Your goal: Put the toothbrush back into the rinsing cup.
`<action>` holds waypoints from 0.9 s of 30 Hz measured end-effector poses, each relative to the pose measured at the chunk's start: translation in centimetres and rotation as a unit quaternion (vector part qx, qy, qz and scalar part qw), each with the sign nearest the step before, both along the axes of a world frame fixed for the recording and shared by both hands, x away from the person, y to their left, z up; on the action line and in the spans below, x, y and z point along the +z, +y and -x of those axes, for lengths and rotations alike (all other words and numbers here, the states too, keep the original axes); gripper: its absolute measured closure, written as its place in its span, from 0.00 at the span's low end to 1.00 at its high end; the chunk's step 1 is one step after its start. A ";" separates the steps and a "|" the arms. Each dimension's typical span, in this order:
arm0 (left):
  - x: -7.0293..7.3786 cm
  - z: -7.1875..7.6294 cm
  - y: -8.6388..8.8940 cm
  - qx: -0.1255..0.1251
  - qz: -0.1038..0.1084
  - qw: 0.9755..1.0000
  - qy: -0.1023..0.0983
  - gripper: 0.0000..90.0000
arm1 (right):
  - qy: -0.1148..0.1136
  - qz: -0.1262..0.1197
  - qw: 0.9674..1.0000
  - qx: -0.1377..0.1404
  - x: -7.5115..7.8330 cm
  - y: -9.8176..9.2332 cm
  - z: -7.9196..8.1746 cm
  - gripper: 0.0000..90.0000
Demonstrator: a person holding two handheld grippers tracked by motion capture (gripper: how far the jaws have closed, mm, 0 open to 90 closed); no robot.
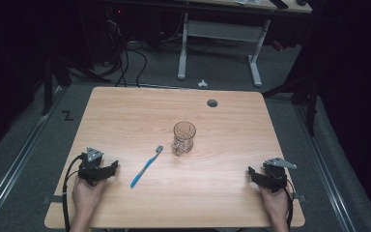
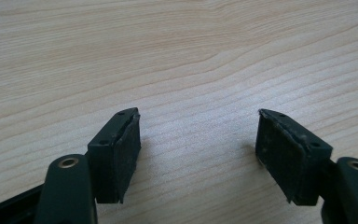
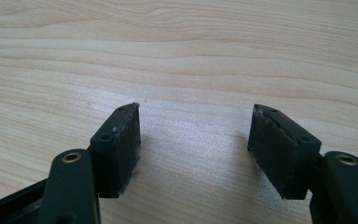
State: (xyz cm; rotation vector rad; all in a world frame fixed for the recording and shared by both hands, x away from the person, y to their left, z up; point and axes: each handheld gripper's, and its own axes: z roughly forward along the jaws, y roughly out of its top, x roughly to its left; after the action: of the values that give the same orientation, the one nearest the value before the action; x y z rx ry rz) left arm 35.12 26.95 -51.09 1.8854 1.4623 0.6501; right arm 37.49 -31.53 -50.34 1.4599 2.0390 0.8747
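High view: toothbrush (image 1: 146, 166) and glass mug (image 1: 183, 137) mid-table, both claws (image 1: 110, 168) (image 1: 252, 173) apart, near front edge.

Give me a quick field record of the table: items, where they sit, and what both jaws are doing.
surface: wooden table
toothbrush: blue, flat, lies diagonally near the centre, head toward the mug
glass mug: upright, right of the brush head, apart from it
left gripper: jaws open, nothing between them, near left edge
right gripper: jaws open, nothing between them, near right edge
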 end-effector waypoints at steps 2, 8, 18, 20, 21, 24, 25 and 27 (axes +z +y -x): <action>0.0 0.1 -0.1 0.004 -0.001 1.000 0.001 0.35 | 0.001 -0.003 1.000 0.002 0.0 0.0 0.0 0.37; 0.0 0.2 -0.1 0.003 0.003 1.000 0.001 0.35 | 0.002 -0.004 1.000 0.004 0.0 0.0 0.0 0.37; 0.0 0.3 -0.2 0.018 0.002 1.000 0.000 0.38 | 0.002 -0.006 1.000 0.004 0.0 -0.1 0.0 0.37; 0.0 0.4 -0.1 0.015 0.003 1.000 -0.001 0.39 | 0.003 -0.008 1.000 0.004 0.0 -0.1 0.0 0.37; 0.0 0.4 -0.1 0.013 0.003 1.000 0.000 0.39 | 0.002 -0.008 1.000 0.004 0.0 -0.1 0.0 0.37; 0.1 0.4 0.1 0.008 0.000 1.000 0.003 0.39 | 0.002 -0.009 1.000 0.004 0.0 -0.2 0.0 0.36; 0.2 0.5 0.2 0.008 -0.001 1.000 0.006 0.39 | 0.002 -0.010 1.000 0.004 0.0 -0.2 0.0 0.36; 0.2 0.6 0.3 0.008 -0.003 1.000 0.008 0.39 | 0.002 -0.011 1.000 0.006 0.0 -0.2 0.0 0.36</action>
State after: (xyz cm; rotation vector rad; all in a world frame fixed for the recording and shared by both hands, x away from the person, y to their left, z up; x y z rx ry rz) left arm 34.56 27.21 -50.86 1.8892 1.4887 0.6489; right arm 37.52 -31.72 -50.32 1.4646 2.0492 0.9010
